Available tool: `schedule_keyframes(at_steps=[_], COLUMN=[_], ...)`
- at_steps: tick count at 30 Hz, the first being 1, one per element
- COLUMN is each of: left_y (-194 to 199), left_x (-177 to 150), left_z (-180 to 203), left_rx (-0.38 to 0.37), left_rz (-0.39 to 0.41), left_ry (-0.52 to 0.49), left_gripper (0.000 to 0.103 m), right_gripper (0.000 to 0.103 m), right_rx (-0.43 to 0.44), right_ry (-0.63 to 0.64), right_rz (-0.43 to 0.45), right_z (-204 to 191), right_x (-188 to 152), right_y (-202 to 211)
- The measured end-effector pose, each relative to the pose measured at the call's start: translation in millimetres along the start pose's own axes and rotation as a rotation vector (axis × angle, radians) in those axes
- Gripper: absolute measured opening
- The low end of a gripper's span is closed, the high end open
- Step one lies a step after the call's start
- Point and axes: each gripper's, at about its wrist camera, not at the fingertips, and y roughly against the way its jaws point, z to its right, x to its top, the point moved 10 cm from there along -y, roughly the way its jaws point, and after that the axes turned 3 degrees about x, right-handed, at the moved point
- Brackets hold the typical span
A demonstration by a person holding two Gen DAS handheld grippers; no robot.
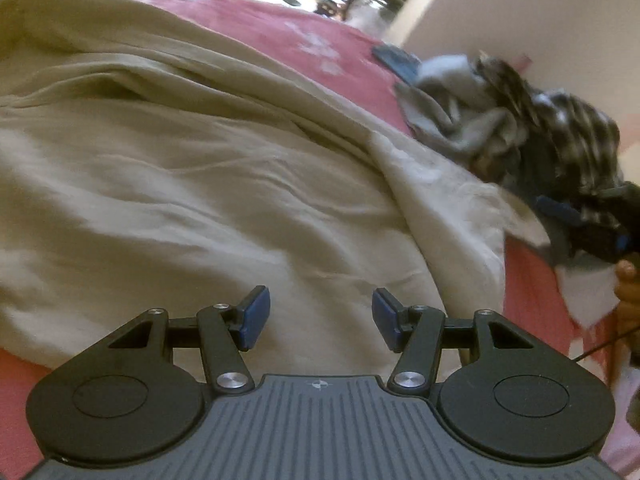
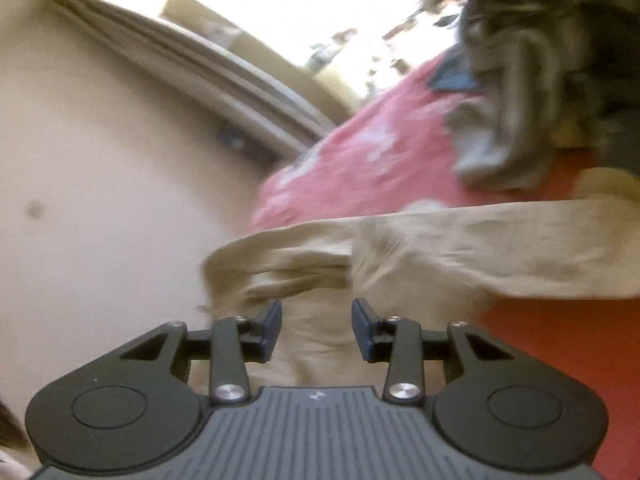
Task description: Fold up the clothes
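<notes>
A beige garment (image 1: 192, 184) lies spread and wrinkled on a pink bedsheet (image 1: 288, 28). My left gripper (image 1: 321, 318) is open just above the cloth, jaws apart, holding nothing. In the right wrist view the same beige garment (image 2: 460, 248) lies in a folded band across the pink sheet (image 2: 360, 152). My right gripper (image 2: 317, 330) is open over the garment's near end, with cloth showing between the jaws. The right gripper and the hand holding it show at the right edge of the left wrist view (image 1: 616, 236).
A heap of grey and checked clothes (image 1: 520, 120) lies on the sheet at the right, also in the right wrist view (image 2: 520, 80), blurred. A dark blue item (image 1: 396, 60) lies behind it. A cream wall (image 2: 100, 180) and window frame (image 2: 224, 68) border the bed.
</notes>
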Motion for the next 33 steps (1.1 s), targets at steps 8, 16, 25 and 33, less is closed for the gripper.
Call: schedule_keyframes(at_steps=[8,16,25,33], left_y=[-8.5,2.4,18.7,47.0], left_x=[-11.7,-13.7,-14.8,-34.3], left_z=[-17.7,-36.4,-62.8,-104.5], left_rx=[0.071,0.109,0.121,0.117], left_rz=[-0.029,-0.015,-0.001,0.013], left_ry=[0.015,0.067,0.144,0.337], left_gripper=[0.057,0.057,0.057,0.057], right_gripper=[0.043,0.052,0.004,0.004], right_rx=[-0.145,-0.197,-0.181,-0.394], right_ry=[-0.16,-0.237,-0.116,-0.257], right_rz=[-0.014,-0.087,0.101,0.363], right_z=[62.6,94.6,61.4,83.5], right_x=[-28.7,-15.5,-9.3,-26.7], right_y=[11.7,-41.8,0.8,155.9])
